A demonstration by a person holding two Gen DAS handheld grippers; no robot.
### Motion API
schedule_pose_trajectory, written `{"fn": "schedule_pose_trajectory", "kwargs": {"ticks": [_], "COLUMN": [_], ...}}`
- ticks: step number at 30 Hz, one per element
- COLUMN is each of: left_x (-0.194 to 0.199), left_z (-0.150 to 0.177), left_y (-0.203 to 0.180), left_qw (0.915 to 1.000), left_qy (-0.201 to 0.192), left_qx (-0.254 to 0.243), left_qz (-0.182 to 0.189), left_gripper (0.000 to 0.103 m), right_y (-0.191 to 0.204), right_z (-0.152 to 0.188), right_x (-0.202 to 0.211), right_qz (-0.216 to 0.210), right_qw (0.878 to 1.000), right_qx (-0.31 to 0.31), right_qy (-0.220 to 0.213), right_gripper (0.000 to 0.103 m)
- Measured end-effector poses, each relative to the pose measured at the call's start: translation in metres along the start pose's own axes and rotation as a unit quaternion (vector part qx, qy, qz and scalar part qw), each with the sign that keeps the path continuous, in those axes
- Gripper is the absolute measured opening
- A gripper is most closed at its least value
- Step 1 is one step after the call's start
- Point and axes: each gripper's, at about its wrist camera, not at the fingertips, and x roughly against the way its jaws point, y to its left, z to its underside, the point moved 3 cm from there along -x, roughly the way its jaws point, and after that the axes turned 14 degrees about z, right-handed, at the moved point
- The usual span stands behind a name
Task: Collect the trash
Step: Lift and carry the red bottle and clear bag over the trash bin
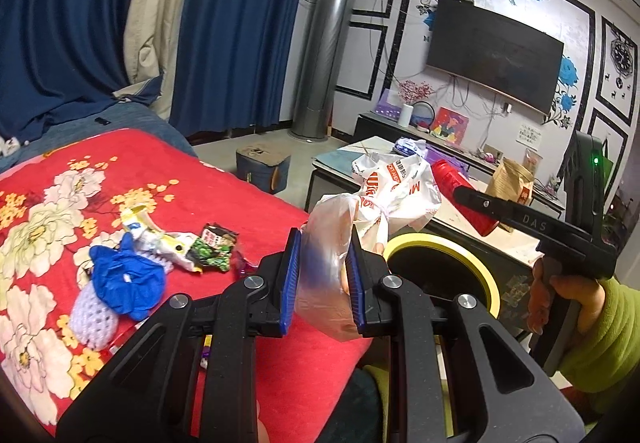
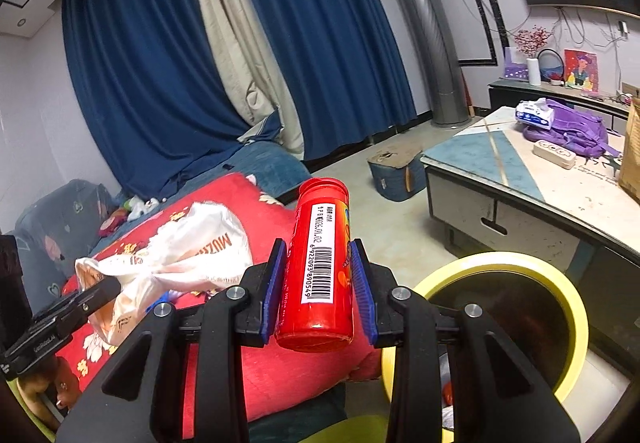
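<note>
While gripped, red bottle (image 2: 316, 267) shows barcode 6922093890549.

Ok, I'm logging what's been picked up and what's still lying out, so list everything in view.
White plastic bag with orange print: one, held in left gripper.
Red plastic bottle with barcode: one, held in right gripper.
Yellow-rimmed trash bin: one, on floor beside sofa.
Blue crumpled glove: one, on red floral blanket.
Green snack wrapper: one, on blanket.
Yellow-white wrapper: one, on blanket.
White foam net: one, under glove.
Purple backpack: one, on coffee table.
Left gripper: jaws shut.
Right gripper: jaws shut.
</note>
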Motion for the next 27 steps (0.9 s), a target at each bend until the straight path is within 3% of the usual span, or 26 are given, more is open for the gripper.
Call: {"fn": "schedule_pose_trajectory", "kwargs": {"ticks": [15,27], "left_x": [-0.045,-0.100], "left_z": [0.007,0.018], "left_y": [-0.032,-0.073], "left_qw": [0.9981,0.9905], "left_qy": [0.042,0.088], "left_qx": [-0.029,-0.072], "left_qz": [0.035,0.077], "left_gripper": [0.016,0.016], "right_y": [-0.046,-0.093], "right_z": [-0.006,0.001], "right_x": [0.009,0.002], "right_qz": [0.043,0.092], "right_qw": [0.998,0.993], "right_qx": [-0.036,-0.068], "right_qy": [-0.014,-0.004], "right_gripper": [0.031,0.031]}}
